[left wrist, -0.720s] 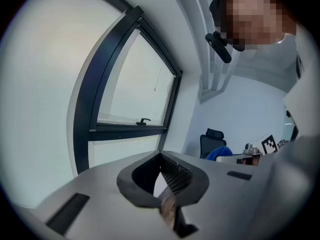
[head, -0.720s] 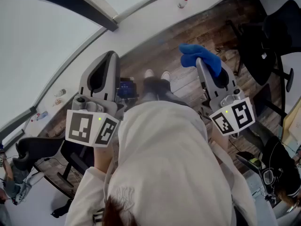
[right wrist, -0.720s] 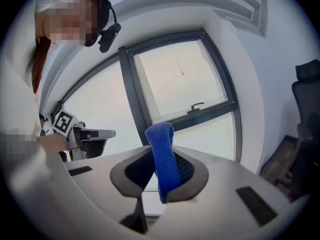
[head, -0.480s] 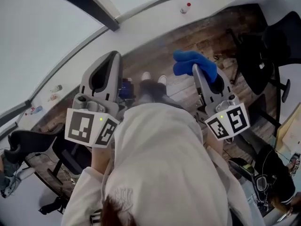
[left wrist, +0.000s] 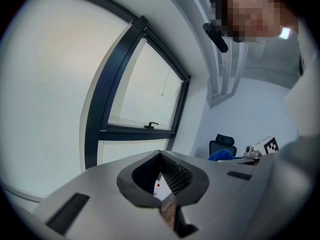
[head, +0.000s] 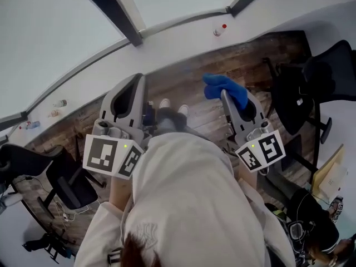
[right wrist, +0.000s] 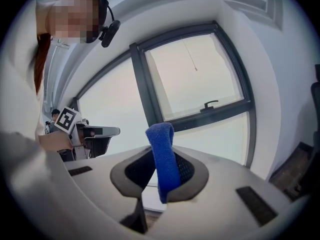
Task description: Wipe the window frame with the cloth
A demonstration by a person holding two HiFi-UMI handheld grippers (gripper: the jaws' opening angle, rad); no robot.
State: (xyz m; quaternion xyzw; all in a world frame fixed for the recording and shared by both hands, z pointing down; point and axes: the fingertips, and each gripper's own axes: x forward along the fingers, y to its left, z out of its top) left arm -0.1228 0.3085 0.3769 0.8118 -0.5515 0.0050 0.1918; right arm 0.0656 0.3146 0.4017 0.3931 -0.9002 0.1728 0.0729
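Evidently short of the glass, a person in a white top stood facing the dark metal window frame [right wrist: 145, 94] with the wiping not yet begun. The right gripper [head: 236, 99] was clamped on a blue terry cloth [right wrist: 162, 159], which rose above the jaws as a narrow folded strip, well apart from the frame. That thin pinch looked like the main risk: a firm drag along the frame could pull the cloth free. With so little fabric standing proud, the hard jaw tips might also scrape the paint instead of the cloth doing the work. A small red-capped bottle [head: 220, 30] stood on the white sill [head: 183, 35] below the window, and a low sweep could probably knock it over. The left gripper [left wrist: 161, 156] had its jaws together on nothing, with only the sill showing through the gap behind the tips. Both grippers were held out in front of the torso and angled up toward the window, with their marker cubes nearest the body. The right was on the side toward a black office chair [head: 311, 82], and the left stayed level beside it over the wooden floor [head: 189, 82].
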